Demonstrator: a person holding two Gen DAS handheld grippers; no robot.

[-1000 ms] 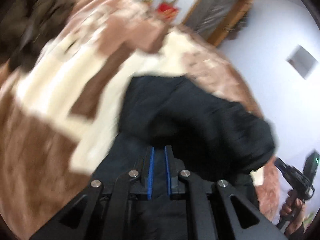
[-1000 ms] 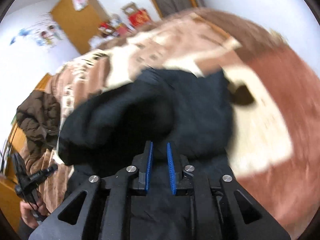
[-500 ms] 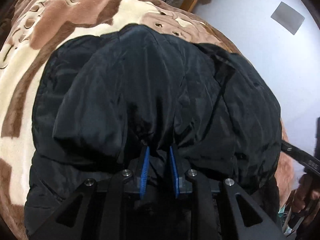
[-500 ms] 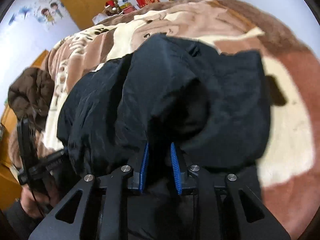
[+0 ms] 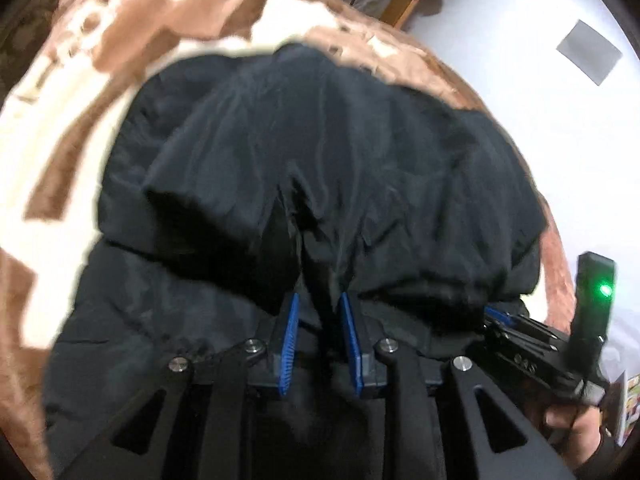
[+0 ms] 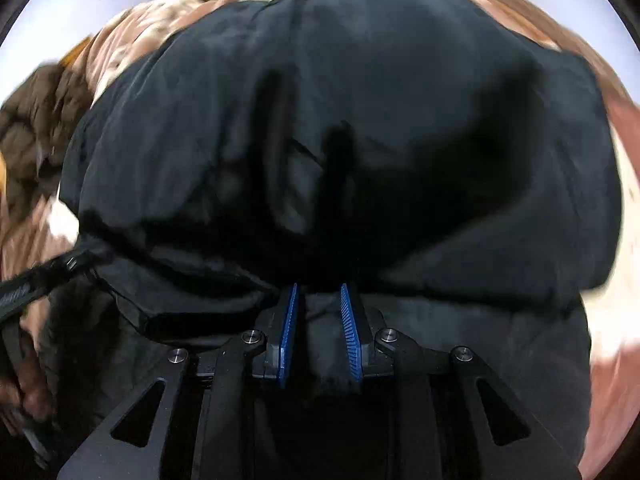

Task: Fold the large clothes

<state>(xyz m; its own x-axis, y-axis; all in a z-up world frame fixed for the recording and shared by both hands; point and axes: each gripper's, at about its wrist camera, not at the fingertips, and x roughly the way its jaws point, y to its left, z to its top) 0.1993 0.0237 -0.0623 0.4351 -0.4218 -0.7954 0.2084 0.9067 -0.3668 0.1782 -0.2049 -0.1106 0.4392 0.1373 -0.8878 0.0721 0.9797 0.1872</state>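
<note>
**Both tongs in the black jacket on the bed**

Left tongs (image 5: 318,336) sit at about 6 o'clock in my left wrist view, their blue pads (image 5: 289,342) narrowly apart with a bunched fold of the black jacket (image 5: 320,168) running down between them; I read that as a grip on the cloth. Right tongs (image 6: 319,332) look much the same in my right wrist view: blue pads narrowly apart, dark fabric of the jacket (image 6: 360,120) filling the gap, gripped as far as I can tell.

From the left camera the jacket lies in a puffy heap on a brown and cream blanket (image 5: 72,112) covering the bed, the blanket showing from 9 round to 1 o'clock. At 4 o'clock I see the right tongs (image 5: 496,316) nosed into the jacket's edge, with a green light (image 5: 606,290) glowing on the handset behind them.

From the right camera the jacket fills nearly the whole view. At 8 o'clock the other handset (image 6: 36,280) meets the jacket's edge. A brown padded garment (image 6: 36,132) lies on the bed at 9 o'clock, beside the jacket. This view is blurred.
</note>
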